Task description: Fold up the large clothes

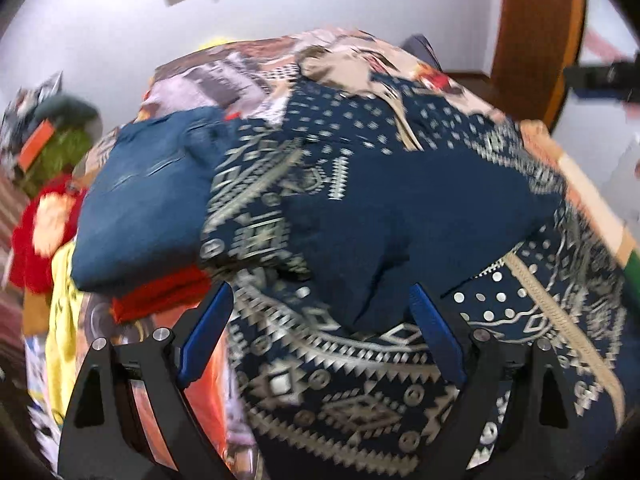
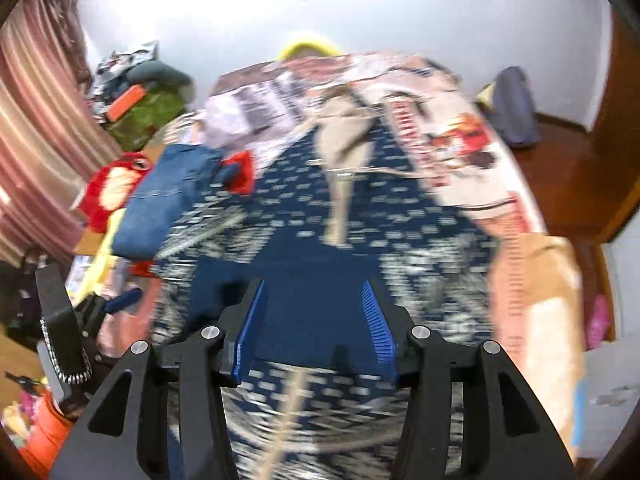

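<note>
**Both jaws released over the patterned garment**

I am hovering both grippers above the navy patterned garment [image 1: 360, 208], which is lying spread across the bed [image 2: 460, 128] and covering most of its near half. The left gripper [image 1: 320, 320] is standing with its jaws released and nothing between them; the right gripper [image 2: 316, 320] is likewise parted and empty, though that view is smeared by motion.

The garment is lying directly ahead of and under both sets of jaws, its long axis seemingly running away from me toward the far wall, with a plain navy flap [image 1: 420, 216] already turned over its middle. I judge the right gripper the nearer to that flap's edge, while the left is sitting over the patterned hem.

Room is tight on my left: folded jeans [image 1: 140, 200] are touching the garment's edge, with red cloth [image 1: 160, 292] beneath them. The right side is offering bare bedspread up to the bed's edge, so I am favouring a fold in that direction.
</note>
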`<action>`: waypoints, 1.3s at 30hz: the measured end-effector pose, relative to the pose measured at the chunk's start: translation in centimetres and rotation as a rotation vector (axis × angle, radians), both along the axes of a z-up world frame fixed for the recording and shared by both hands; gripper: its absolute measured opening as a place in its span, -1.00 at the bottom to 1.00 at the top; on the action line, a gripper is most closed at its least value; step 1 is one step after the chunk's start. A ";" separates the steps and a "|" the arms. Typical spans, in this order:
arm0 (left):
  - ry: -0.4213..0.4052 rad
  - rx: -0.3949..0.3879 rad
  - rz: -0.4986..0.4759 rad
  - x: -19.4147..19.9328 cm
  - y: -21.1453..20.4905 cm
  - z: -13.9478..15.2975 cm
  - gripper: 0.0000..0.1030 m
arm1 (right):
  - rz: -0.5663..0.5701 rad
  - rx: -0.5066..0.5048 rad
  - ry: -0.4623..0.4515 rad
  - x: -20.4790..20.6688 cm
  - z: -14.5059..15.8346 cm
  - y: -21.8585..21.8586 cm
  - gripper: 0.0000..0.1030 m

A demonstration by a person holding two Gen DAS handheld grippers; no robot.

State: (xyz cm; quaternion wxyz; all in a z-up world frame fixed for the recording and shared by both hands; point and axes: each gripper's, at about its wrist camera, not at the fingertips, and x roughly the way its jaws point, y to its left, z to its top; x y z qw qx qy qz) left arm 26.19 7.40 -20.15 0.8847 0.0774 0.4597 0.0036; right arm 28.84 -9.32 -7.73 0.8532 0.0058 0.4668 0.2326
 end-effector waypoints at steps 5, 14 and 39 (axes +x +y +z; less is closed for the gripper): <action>0.012 0.216 -0.028 2.2 -2.8 -2.8 0.35 | -0.061 -0.097 0.006 0.6 -1.2 -4.3 -0.06; 0.013 0.073 -0.047 3.5 -1.1 -0.6 -0.64 | -0.127 -0.153 0.155 2.6 -8.7 -6.5 -0.05; 0.087 -0.078 0.235 -1.4 7.9 -2.5 0.12 | -0.124 -0.238 0.169 2.6 -13.1 -3.8 0.01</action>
